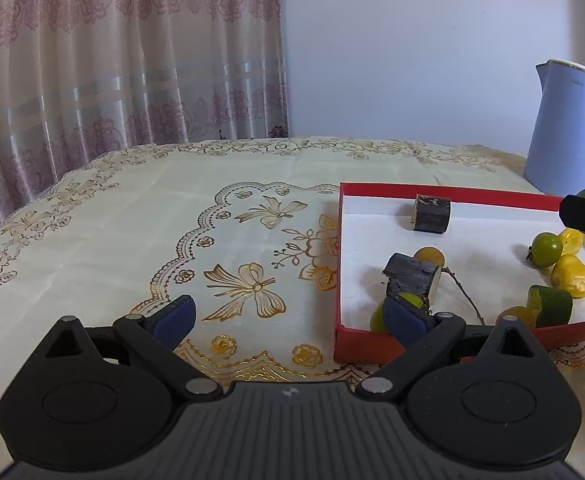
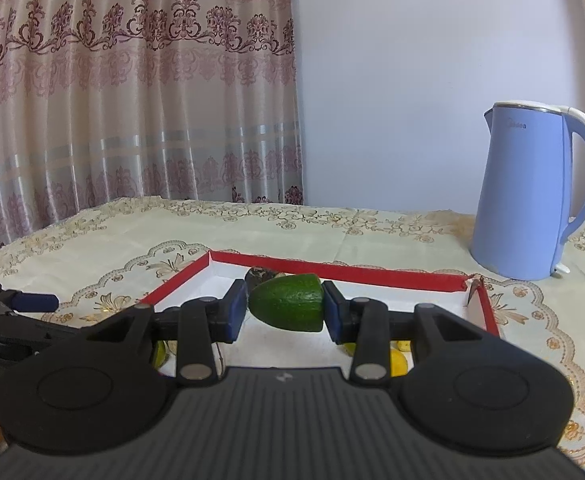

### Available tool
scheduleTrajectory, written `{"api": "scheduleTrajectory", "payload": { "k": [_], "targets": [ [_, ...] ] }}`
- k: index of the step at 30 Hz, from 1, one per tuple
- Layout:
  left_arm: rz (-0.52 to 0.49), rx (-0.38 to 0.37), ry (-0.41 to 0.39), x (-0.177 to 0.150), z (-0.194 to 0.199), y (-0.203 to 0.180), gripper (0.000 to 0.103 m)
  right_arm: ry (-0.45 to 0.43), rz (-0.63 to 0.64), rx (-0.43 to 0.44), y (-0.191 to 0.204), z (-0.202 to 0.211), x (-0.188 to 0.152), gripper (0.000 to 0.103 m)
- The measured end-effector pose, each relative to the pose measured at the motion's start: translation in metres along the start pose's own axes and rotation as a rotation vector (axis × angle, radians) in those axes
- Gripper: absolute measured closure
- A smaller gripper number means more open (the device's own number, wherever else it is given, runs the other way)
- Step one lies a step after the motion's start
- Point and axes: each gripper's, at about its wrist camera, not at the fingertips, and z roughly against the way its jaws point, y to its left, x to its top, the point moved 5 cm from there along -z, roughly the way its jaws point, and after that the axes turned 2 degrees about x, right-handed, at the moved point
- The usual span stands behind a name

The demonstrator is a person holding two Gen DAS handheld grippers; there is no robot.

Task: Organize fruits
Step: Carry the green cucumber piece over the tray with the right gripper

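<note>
Right wrist view shows my right gripper (image 2: 285, 309) clamping a green fruit piece (image 2: 288, 307) over the red tray (image 2: 392, 275); left gripper (image 1: 290, 314) gapes at its left edge.

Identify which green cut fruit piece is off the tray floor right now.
The green wedge clamped between the right tool pads, above the red tray. The other green chunk lies in the tray's near right corner.

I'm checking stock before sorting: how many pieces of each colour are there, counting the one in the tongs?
Dark pieces: 2
Yellow pieces: 4
Green pieces: 4, one held in the right tongs, one partly hidden
Total: 10
</note>
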Motion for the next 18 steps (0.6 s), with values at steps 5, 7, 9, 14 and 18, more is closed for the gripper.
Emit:
{"api": "scheduleTrajectory", "payload": {
  "k": [5, 7, 9, 14, 18],
  "targets": [
    [-0.003, 0.006, -0.002, -0.0003, 0.0000, 0.0001, 0.002, 0.004, 0.005, -0.008, 0.0004, -0.0011, -0.0008, 0.065],
    [-0.003, 0.007, -0.002, -0.0005, 0.0003, 0.0000, 0.002, 0.008, 0.006, -0.010, 0.0003, -0.0026, -0.0019, 0.065],
    [-0.006, 0.009, -0.004, -0.0004, 0.0004, -0.0002, 0.002, 0.011, 0.004, -0.008, 0.0005, -0.0032, -0.0030, 0.065],
    [-0.015, 0.015, -0.008, -0.0002, 0.0012, -0.0006, 0.002, 0.019, 0.003, -0.011, 0.0007, -0.0052, -0.0051, 0.065],
    [-0.015, 0.015, -0.009, -0.0006, 0.0014, -0.0005, 0.002, 0.020, 0.000, -0.013, 0.0003, -0.0059, -0.0048, 0.065]
  ]
}}
